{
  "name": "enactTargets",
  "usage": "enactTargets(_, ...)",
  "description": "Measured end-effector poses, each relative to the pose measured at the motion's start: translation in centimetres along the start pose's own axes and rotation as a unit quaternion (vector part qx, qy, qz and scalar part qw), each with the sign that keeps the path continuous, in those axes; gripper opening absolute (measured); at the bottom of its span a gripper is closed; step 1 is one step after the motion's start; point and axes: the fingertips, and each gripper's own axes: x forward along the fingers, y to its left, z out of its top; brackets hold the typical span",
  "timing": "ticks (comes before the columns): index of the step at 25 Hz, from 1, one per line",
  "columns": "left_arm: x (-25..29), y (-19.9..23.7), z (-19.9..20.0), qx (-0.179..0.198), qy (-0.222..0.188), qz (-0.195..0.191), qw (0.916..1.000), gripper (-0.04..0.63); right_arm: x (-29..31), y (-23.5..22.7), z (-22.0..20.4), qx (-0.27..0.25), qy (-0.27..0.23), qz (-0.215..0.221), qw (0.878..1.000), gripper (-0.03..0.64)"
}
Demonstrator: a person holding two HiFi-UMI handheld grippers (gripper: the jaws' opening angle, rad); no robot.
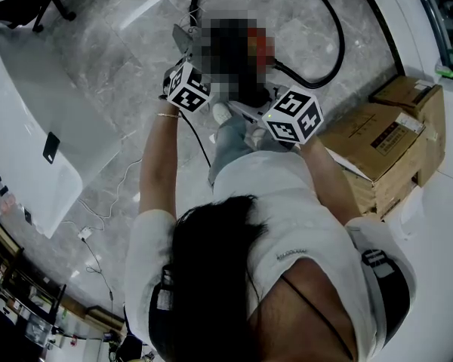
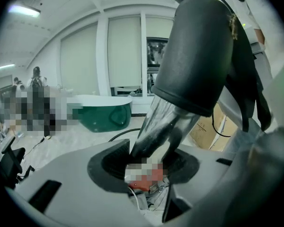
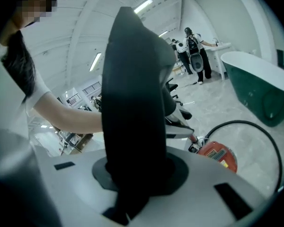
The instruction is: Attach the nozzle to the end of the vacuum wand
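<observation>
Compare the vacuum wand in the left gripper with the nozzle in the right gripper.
The wand is a shiny metal tube; the nozzle is matt black. The wand is slim and round; the nozzle looks broad and bulky. The wand leans right, its upper end inside a dark grey collar; the nozzle stands nearly upright. Both are clamped: wand in the left gripper, nozzle in the right gripper.

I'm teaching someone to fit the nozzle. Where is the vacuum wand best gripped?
Grip the vacuum wand on its bare metal tube just below the nozzle, jaws across the round section from the side, as the left gripper does. The tube is straight and narrow there, clear of the nozzle's collar.
</observation>
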Motion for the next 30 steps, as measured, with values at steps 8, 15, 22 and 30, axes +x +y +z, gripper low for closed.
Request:
enactTargets(8, -0.13, 0.35, 0.28, -0.001, -0.002, -0.002, 1.0, 0.173, -0.13, -0.07, 0.5, 0.027, -0.02, 0.037, 0.999, 0.084)
enactTargets(15, -0.26, -0.13, -0.25, 0.003, 0.003, -0.006, 1.0, 0.175, 0.15, 0.0, -0.19, 0.05, -0.046, 0.063, 0.996, 0.098)
enactTargets(22, -0.36, -0.26, -0.25, 0.004, -0.004, -0.005, 1.0, 0.178, 0.02, 0.13, -0.22, 0.056, -0.062, 0.06, 0.995, 0.106)
enactTargets(30, -0.18, 0.07, -0.3, 0.001, -0.007, -0.005, 1.0, 0.178, 0.08, -0.26, 0.06, 0.068, -0.072, 0.057, 0.993, 0.118)
